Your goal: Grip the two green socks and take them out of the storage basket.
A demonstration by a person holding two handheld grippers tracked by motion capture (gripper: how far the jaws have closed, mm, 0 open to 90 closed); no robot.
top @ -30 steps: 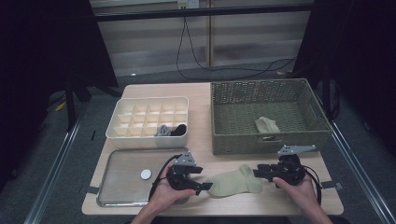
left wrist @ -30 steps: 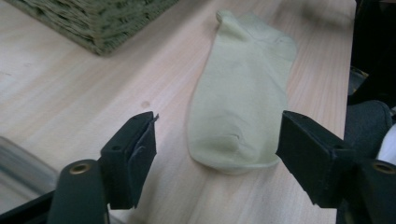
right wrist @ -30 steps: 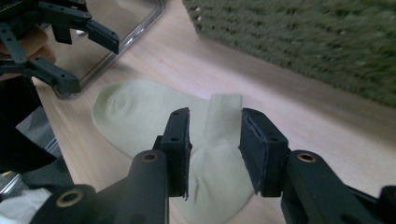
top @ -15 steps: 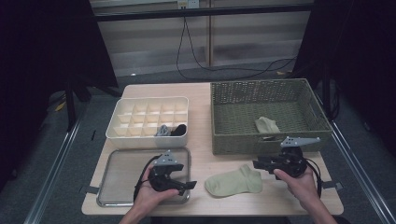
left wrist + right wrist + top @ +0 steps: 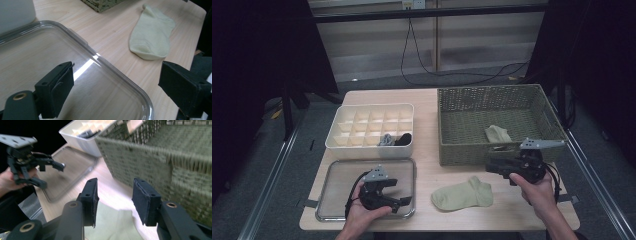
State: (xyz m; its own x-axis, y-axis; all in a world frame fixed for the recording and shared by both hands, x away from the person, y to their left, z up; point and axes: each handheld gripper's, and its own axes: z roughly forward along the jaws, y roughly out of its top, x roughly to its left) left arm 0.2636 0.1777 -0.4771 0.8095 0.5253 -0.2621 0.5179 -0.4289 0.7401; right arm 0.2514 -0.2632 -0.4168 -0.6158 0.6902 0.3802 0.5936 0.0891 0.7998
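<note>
A pale green sock [image 5: 462, 194] lies flat on the wooden table, between the two grippers and touched by neither. My left gripper [image 5: 401, 192] hovers over the clear plastic lid [image 5: 337, 175] at the front left, jaws wide open and empty [image 5: 117, 72]; the sock [image 5: 152, 37] lies beyond the lid's corner. My right gripper [image 5: 490, 168] is open just in front of the wicker basket [image 5: 462, 150]. In the right gripper view its jaws [image 5: 116, 195] stand above the sock's end [image 5: 112, 225].
A second pale sock [image 5: 497, 134] lies inside the basket. A white divided organiser [image 5: 369, 112] stands behind the lid, with a grey and a black item [image 5: 394, 140] in its front cells. The table's front edge is close under both hands.
Both grippers have drawn away from the sock's ends: the left went left over the clear lid, the right went right and back toward the basket. The sock stays flat.
</note>
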